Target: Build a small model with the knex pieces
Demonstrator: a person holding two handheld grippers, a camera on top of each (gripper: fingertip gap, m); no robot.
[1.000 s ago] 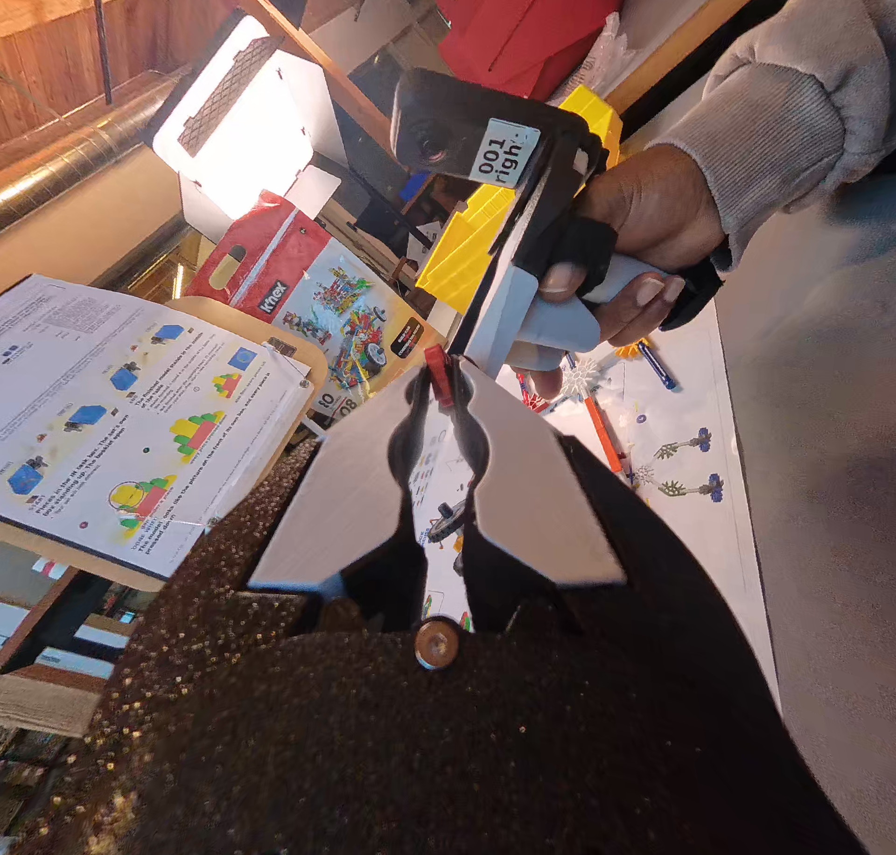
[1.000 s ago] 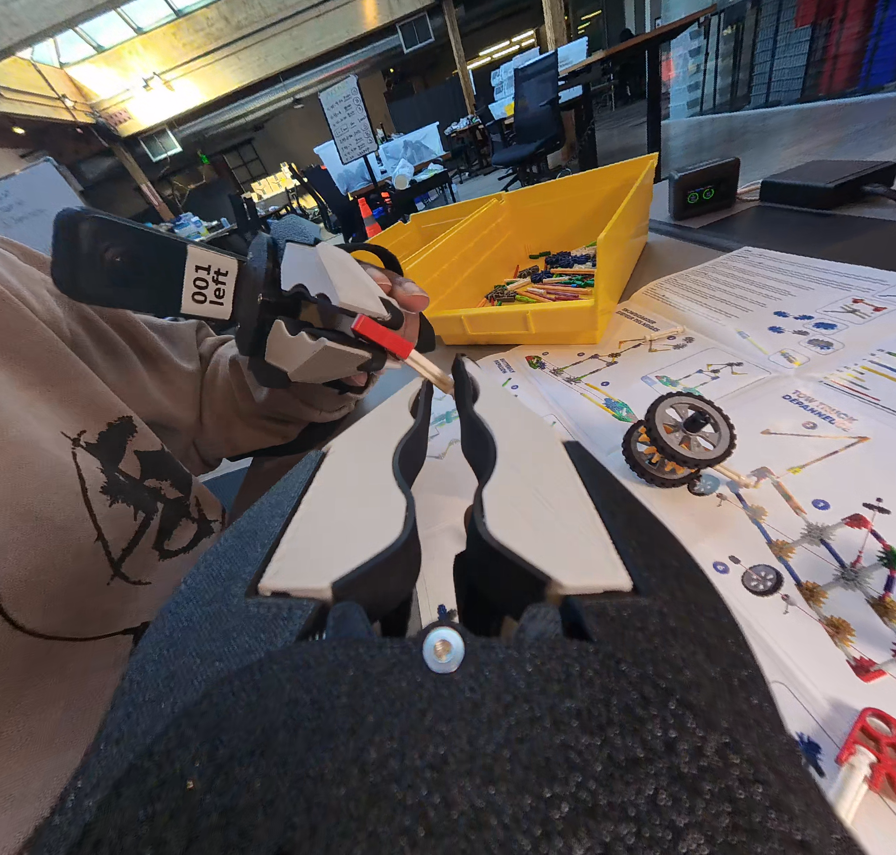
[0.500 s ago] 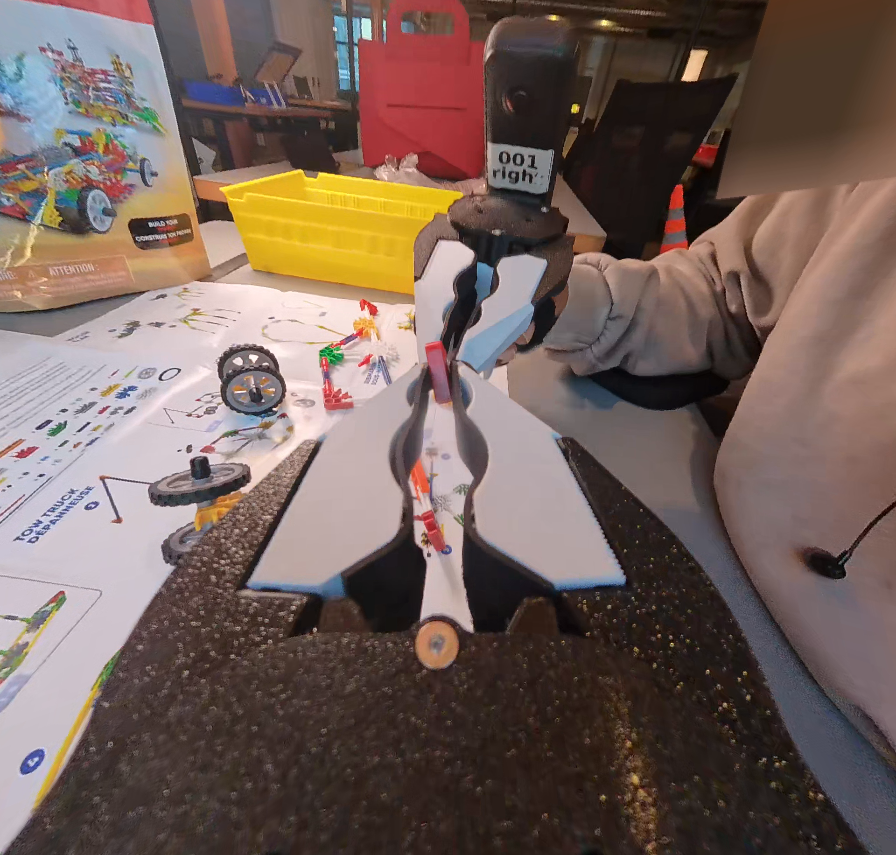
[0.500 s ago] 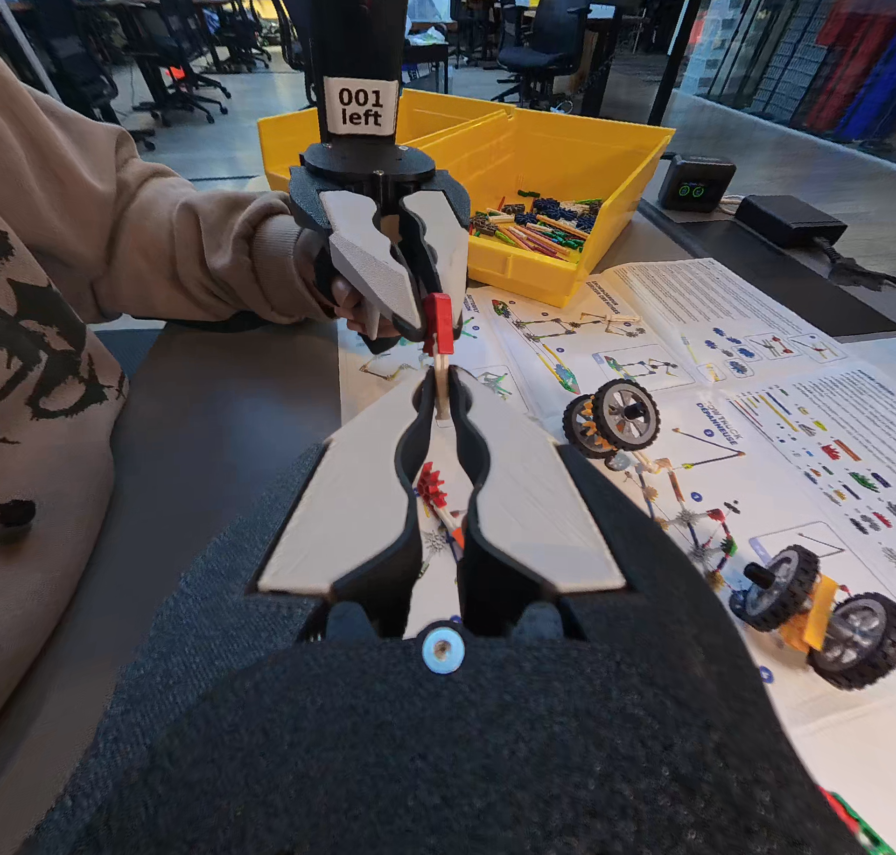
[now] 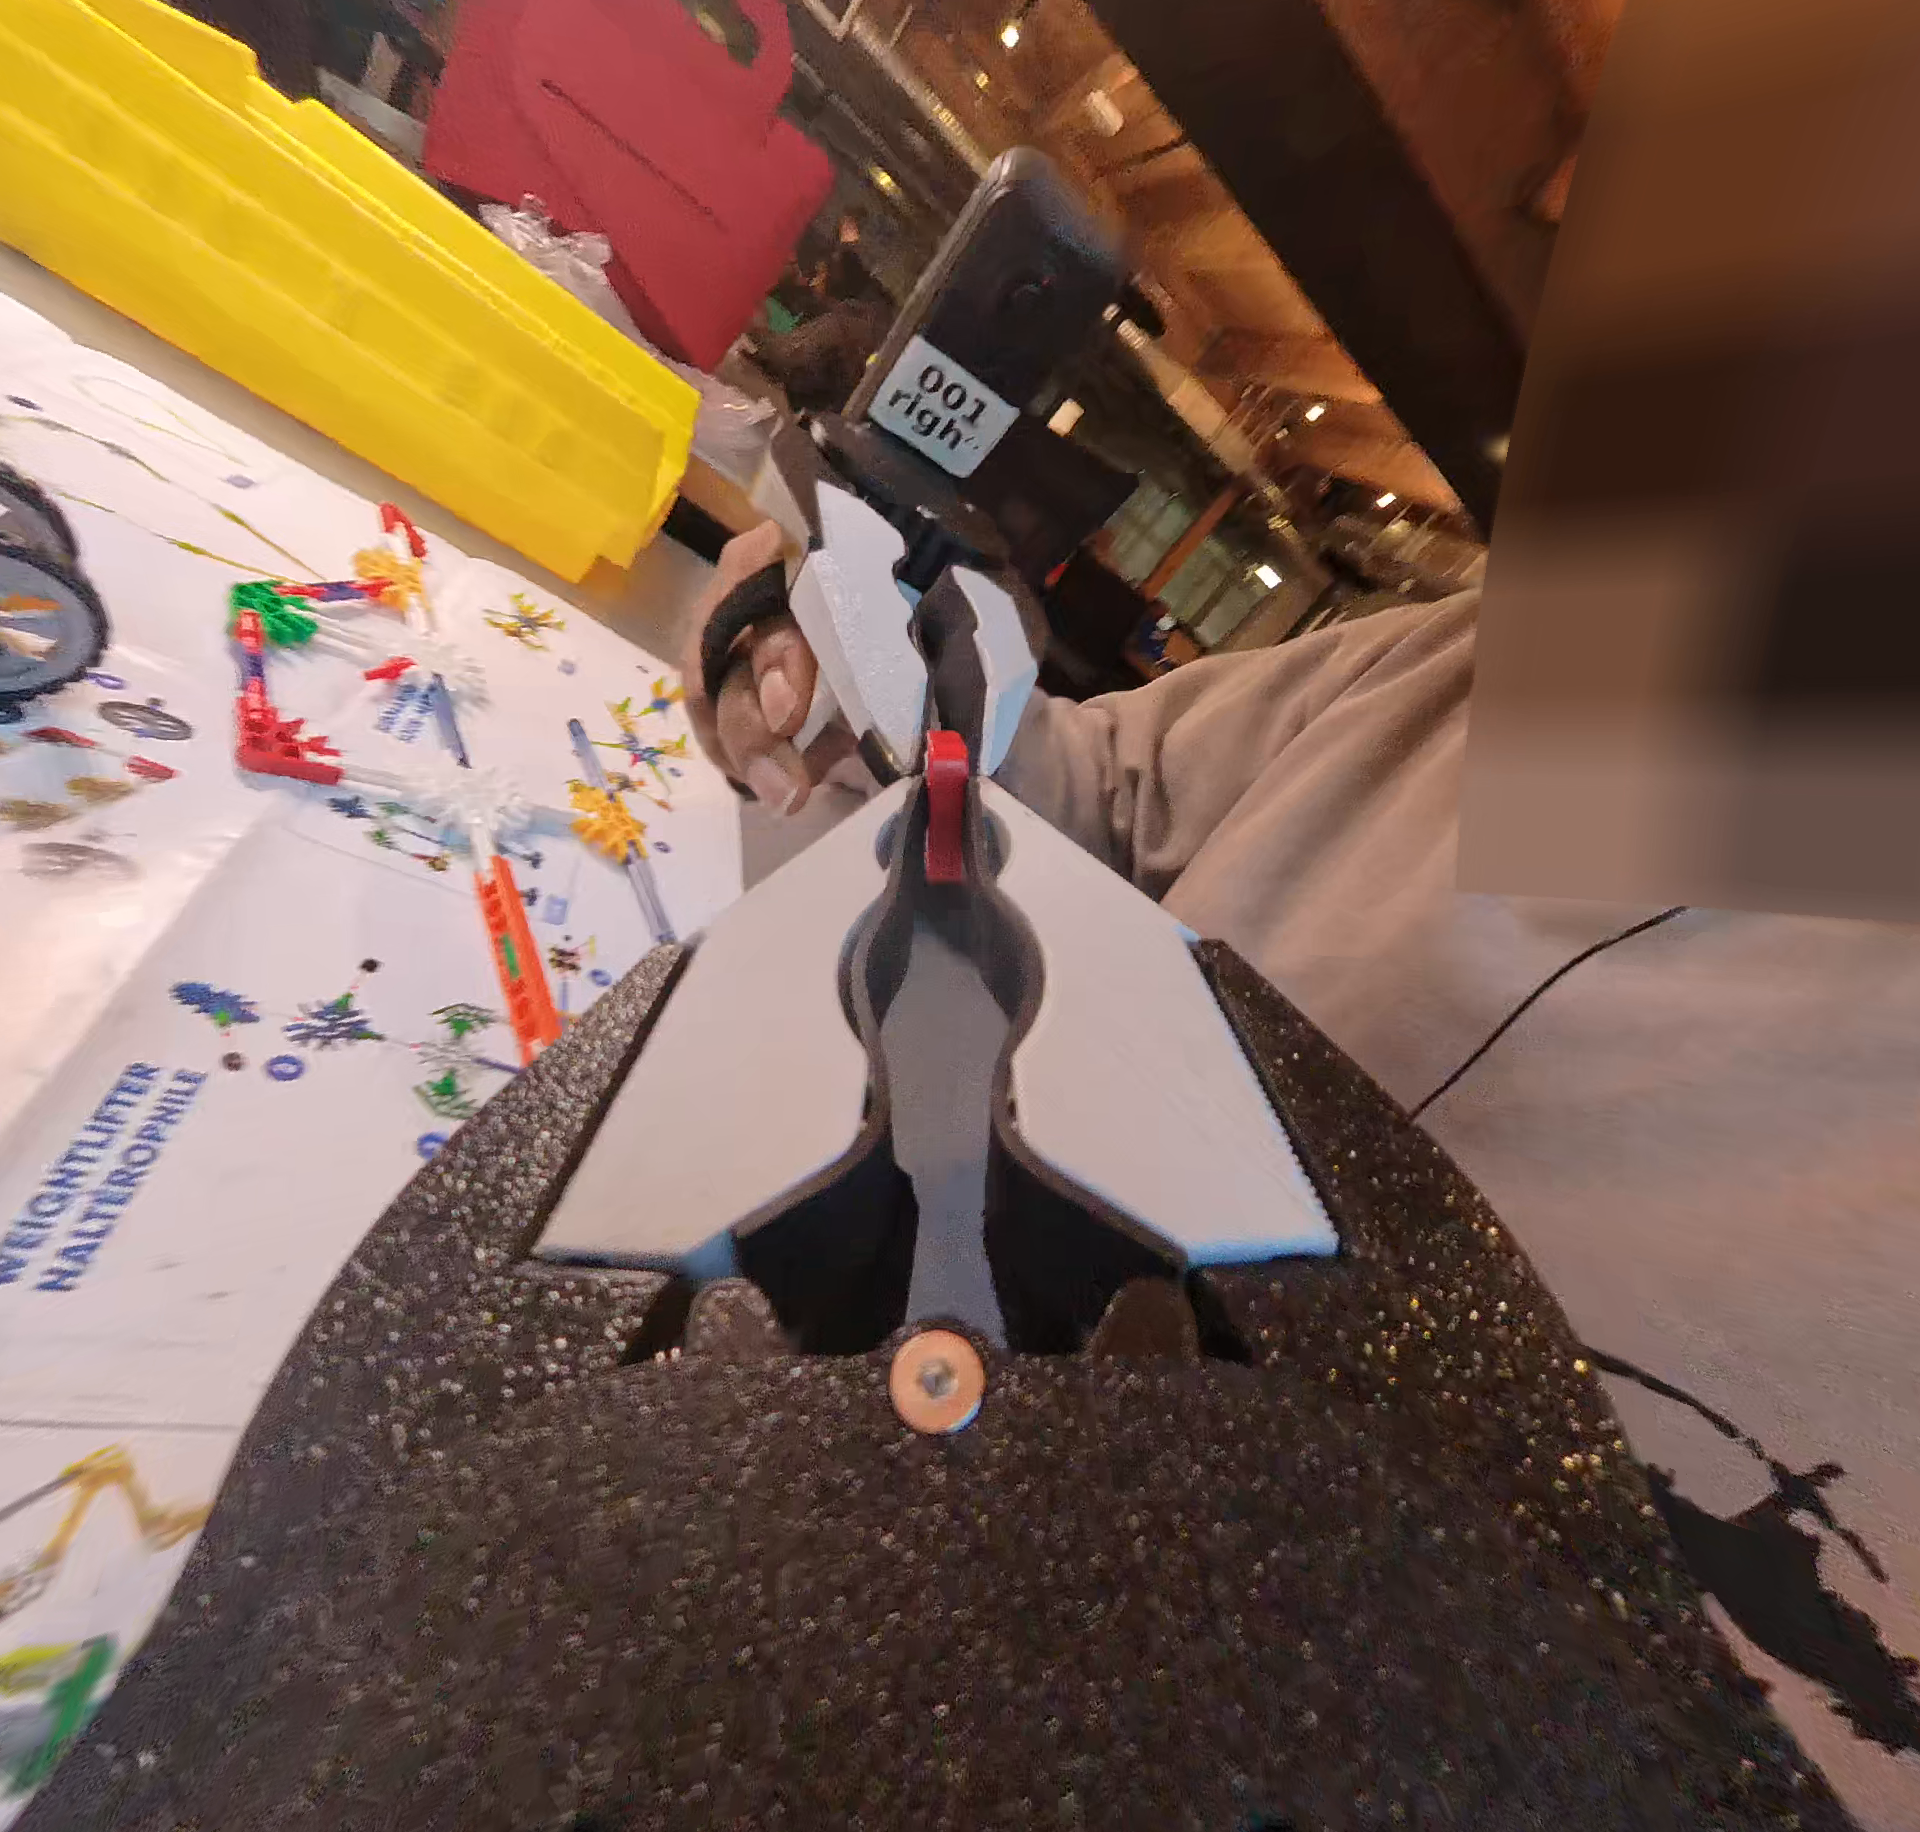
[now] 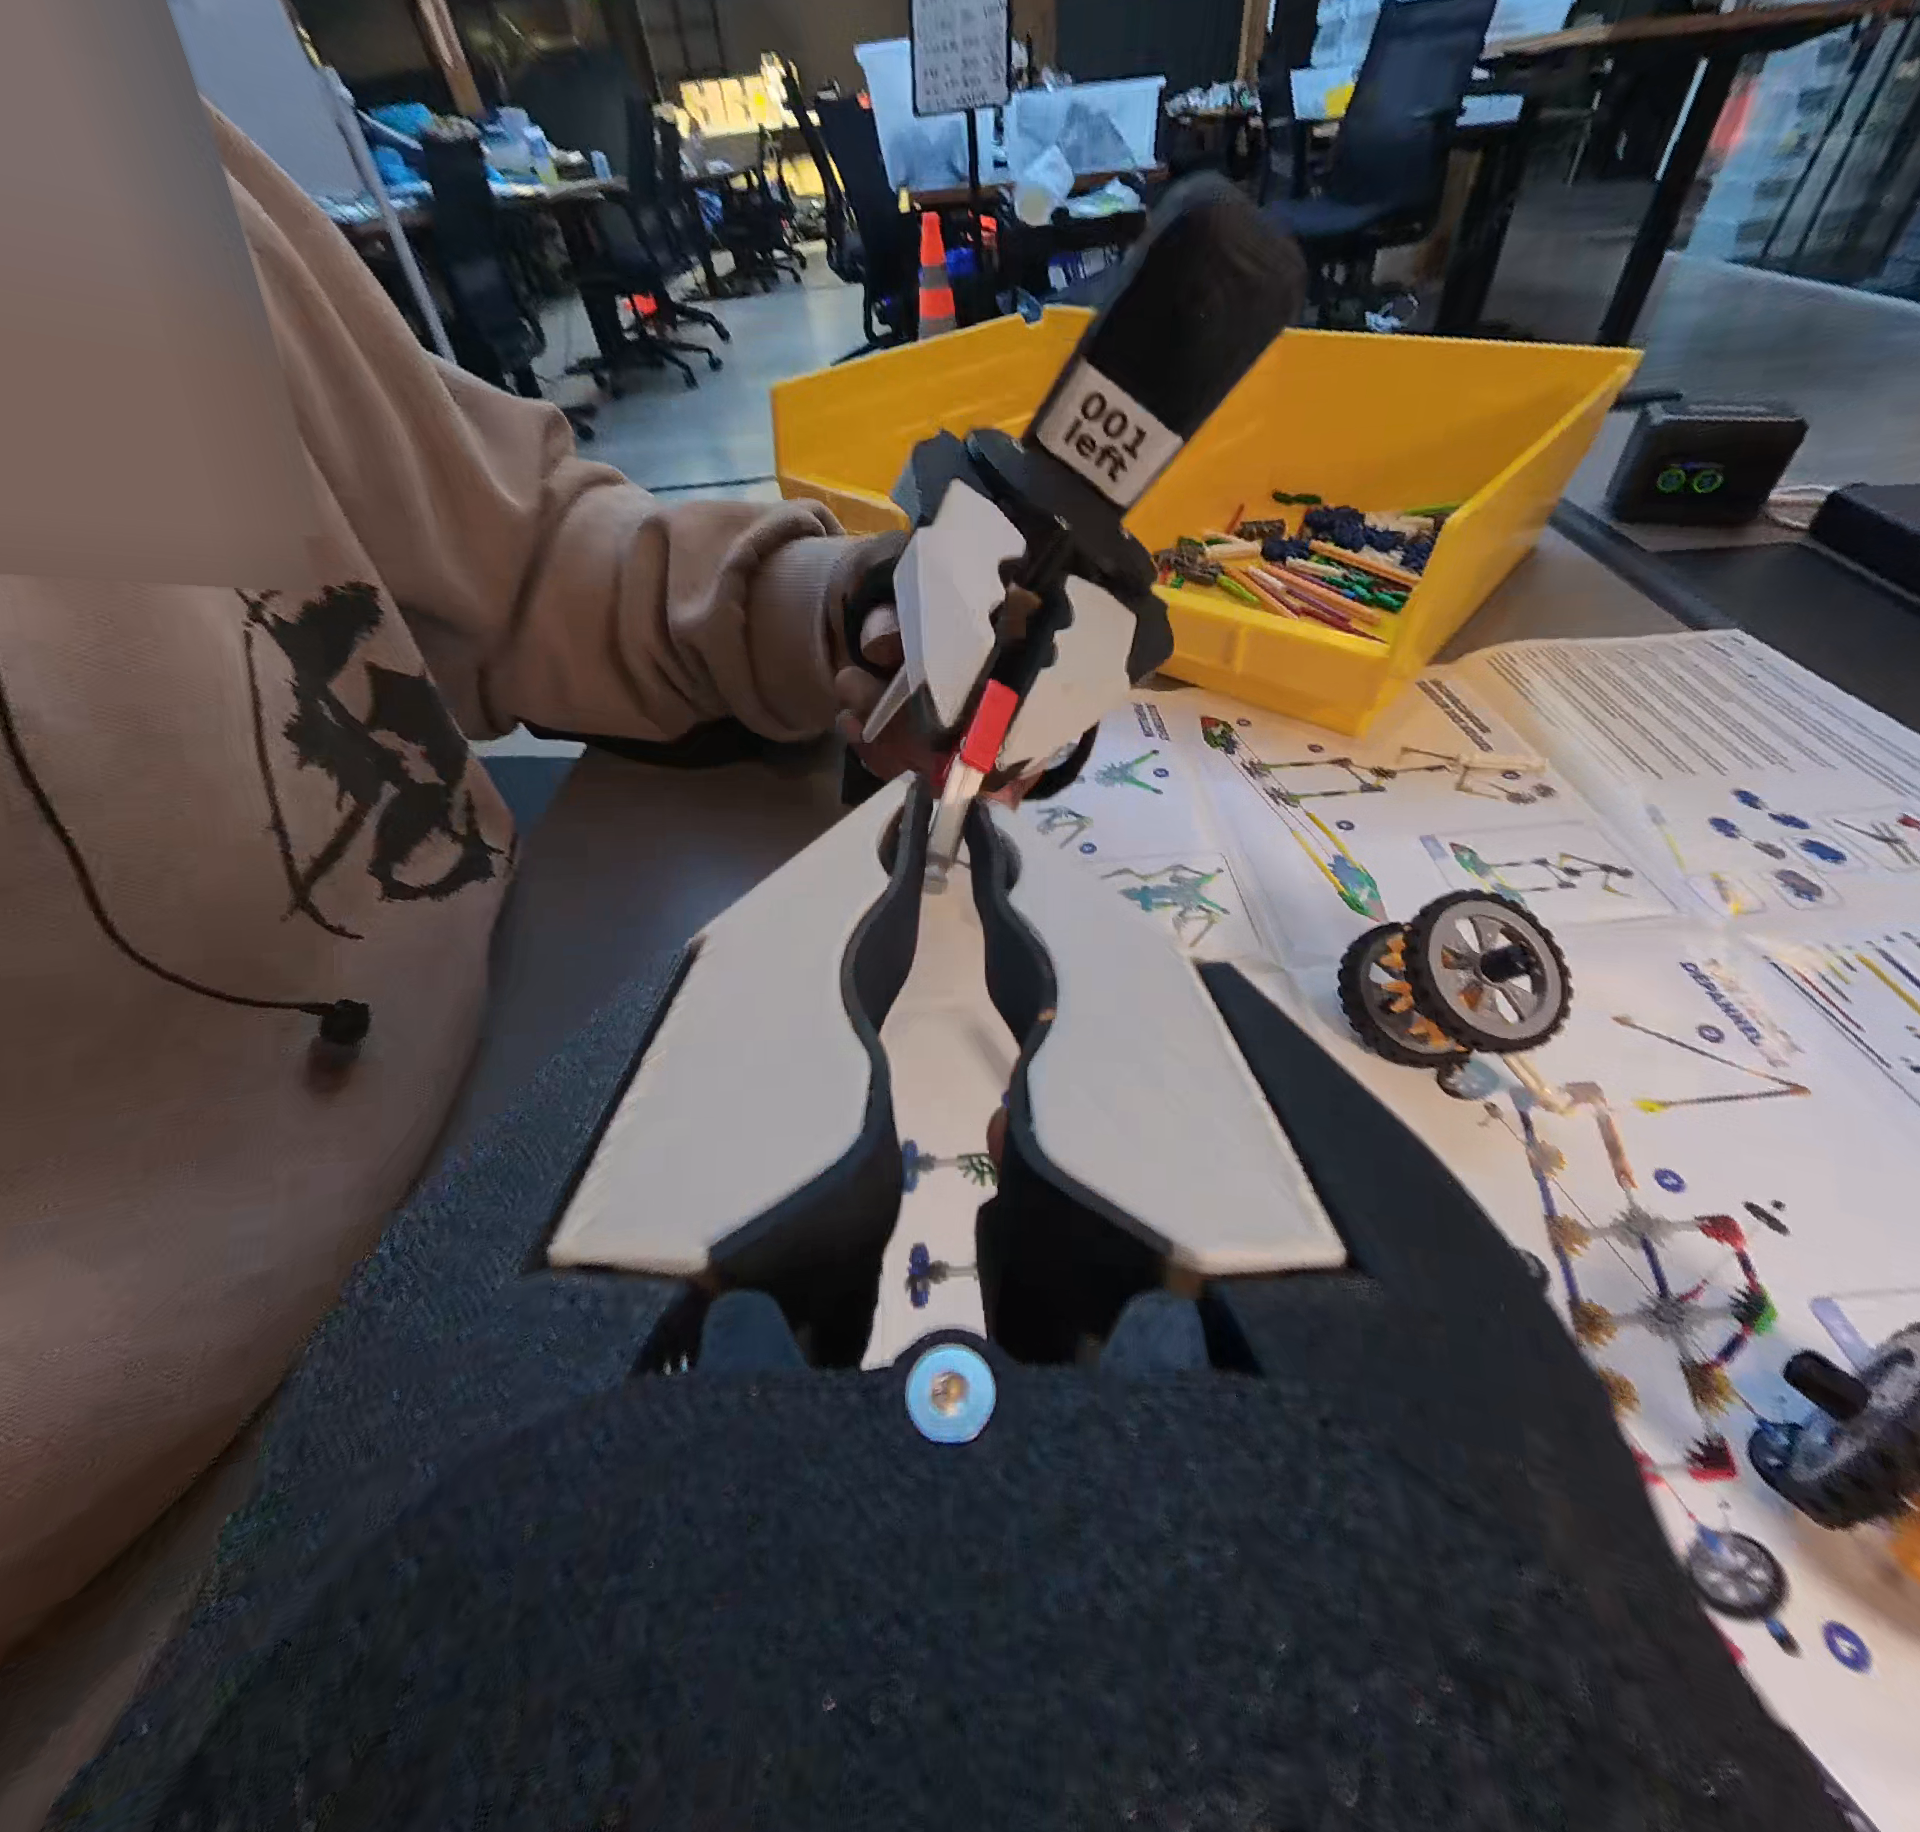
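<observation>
My left gripper [image 5: 943, 795] is shut on a small red connector [image 5: 945, 826], held above the table edge. My right gripper [image 6: 940, 832] is shut on a short pale rod [image 6: 951, 808]. The rod's far end meets the red connector [image 6: 987, 726], so the two grippers face each other tip to tip. The left gripper [image 6: 977, 743] shows tilted in the right wrist view, and the right gripper [image 5: 920, 759] shows in the left wrist view. A person's hand holds each.
A yellow bin [image 6: 1351, 411] with several coloured rods stands behind on the table. A white instruction sheet [image 6: 1299, 847] carries a pair of grey wheels [image 6: 1455, 982], a rod-and-connector frame [image 5: 281, 691] and an orange rod [image 5: 514, 951]. A red bag [image 5: 623, 141] stands behind the bin. Both grippers' tips are close together, under 4 cm apart.
Both grippers have swung and tilted while staying tip to tip. The left still grips the red connector and the right the pale rod, now leaning to one side.
</observation>
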